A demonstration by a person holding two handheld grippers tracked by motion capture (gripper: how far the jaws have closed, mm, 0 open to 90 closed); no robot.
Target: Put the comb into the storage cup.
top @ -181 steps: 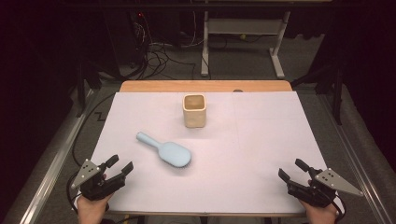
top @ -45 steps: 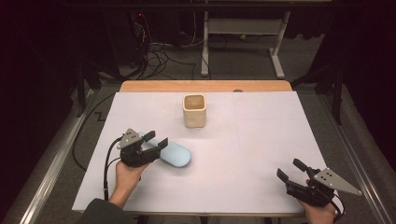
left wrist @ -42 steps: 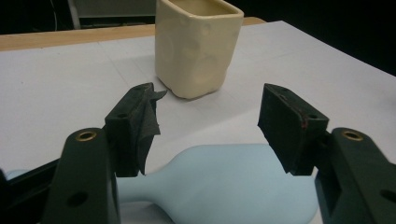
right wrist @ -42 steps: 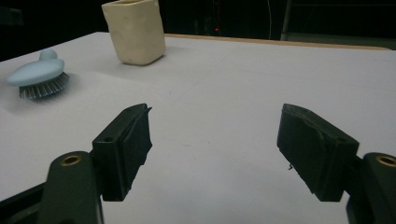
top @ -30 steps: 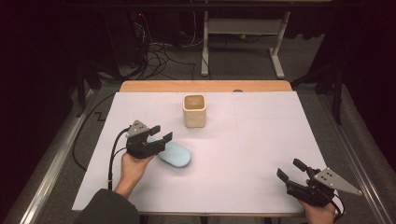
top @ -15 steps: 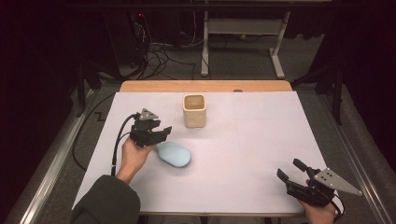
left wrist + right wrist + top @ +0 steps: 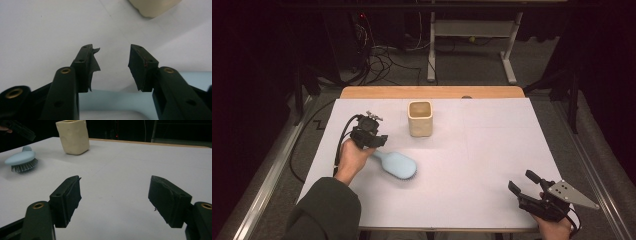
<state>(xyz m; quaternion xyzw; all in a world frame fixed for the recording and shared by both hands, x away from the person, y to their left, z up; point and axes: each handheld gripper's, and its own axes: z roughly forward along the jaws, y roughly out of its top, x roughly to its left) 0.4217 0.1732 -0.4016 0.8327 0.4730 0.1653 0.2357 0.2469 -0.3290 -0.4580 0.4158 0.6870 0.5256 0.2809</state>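
The left claw is held low over the handle end of the pale blue hairbrush, its jaws spread and nothing pinched between them. In the left gripper view the blue handle is seen just beneath and between the jaws, so the claw appears to be lined up for a pinch on the handle — a judgement, since no contact is visible yet. The hairbrush lies bristles down on the tabletop, left of centre, its head pointing toward the person's right. Just beyond it stands a cream, squarish cup, upright and apart from the brush; its open mouth suggests a likely place for the brush to be stood.

The right claw is kept at the near right corner, well apart from both things, its jaws also spread wide and empty — seemingly parked out of the way.

The tabletop is covered with white paper, a wooden edge showing at the far side. Around it the room is dark, with cables on the floor and a table frame behind.
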